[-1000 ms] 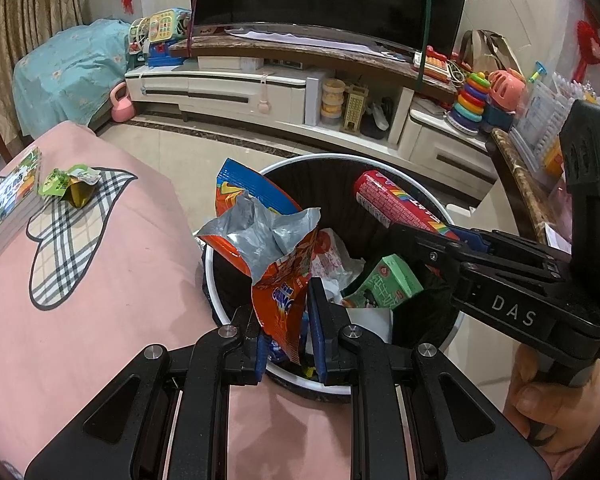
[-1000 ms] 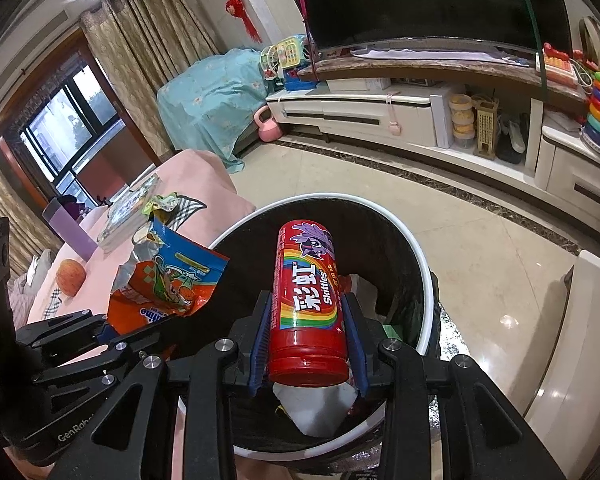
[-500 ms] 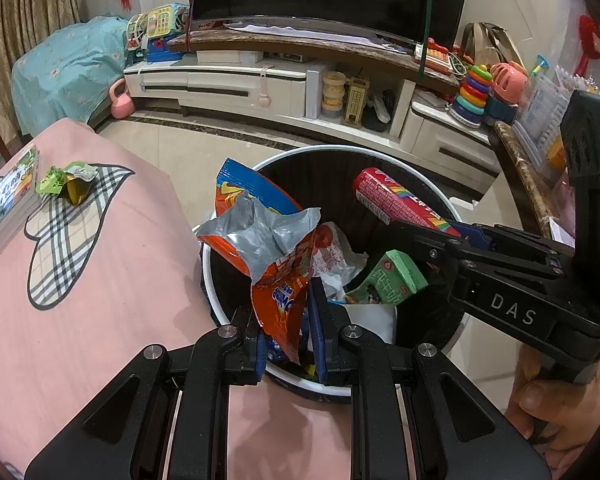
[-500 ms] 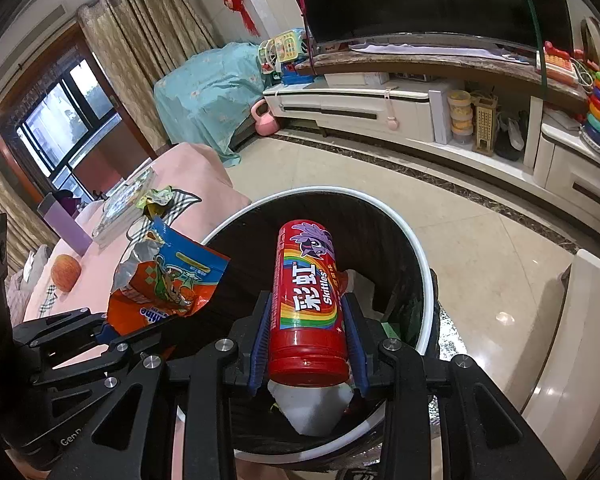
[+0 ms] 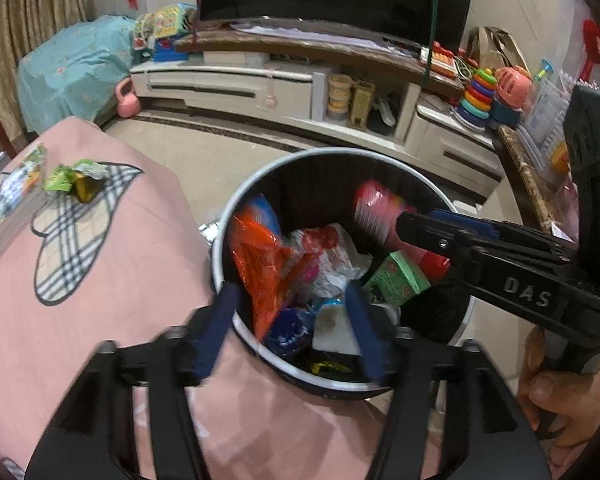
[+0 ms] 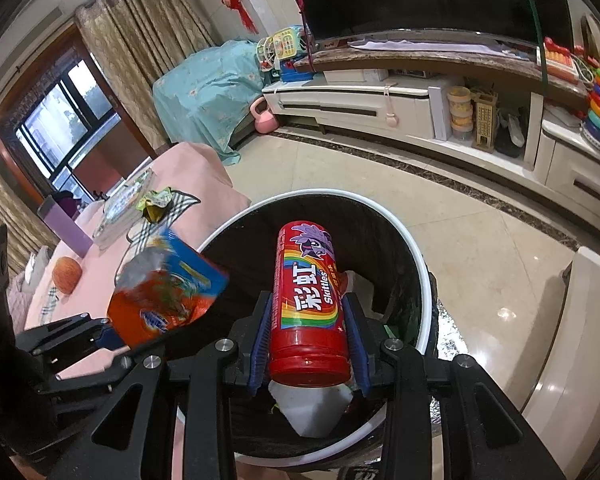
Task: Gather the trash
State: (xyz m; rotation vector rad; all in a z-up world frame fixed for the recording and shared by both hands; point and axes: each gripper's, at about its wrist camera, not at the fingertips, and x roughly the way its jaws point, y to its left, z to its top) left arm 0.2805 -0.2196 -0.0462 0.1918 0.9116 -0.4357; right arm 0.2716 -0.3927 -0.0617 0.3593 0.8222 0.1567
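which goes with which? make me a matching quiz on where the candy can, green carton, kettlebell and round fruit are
1 candy can
2 green carton
3 kettlebell
4 round fruit

a on the floor
b clamped in the right hand-held gripper
c on the pink table
d inside the trash bin

Pairs: 1-b, 2-d, 3-a, 4-c

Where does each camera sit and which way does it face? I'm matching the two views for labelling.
Left wrist: on the left gripper, looking down into the trash bin; its open fingers show, plus the right gripper and right hand.
Right wrist: on the right gripper, facing over the bin toward the TV stand; it clamps the Skittles can; the left gripper shows lower left.
Shared: bin, can, chip bag, TV stand.
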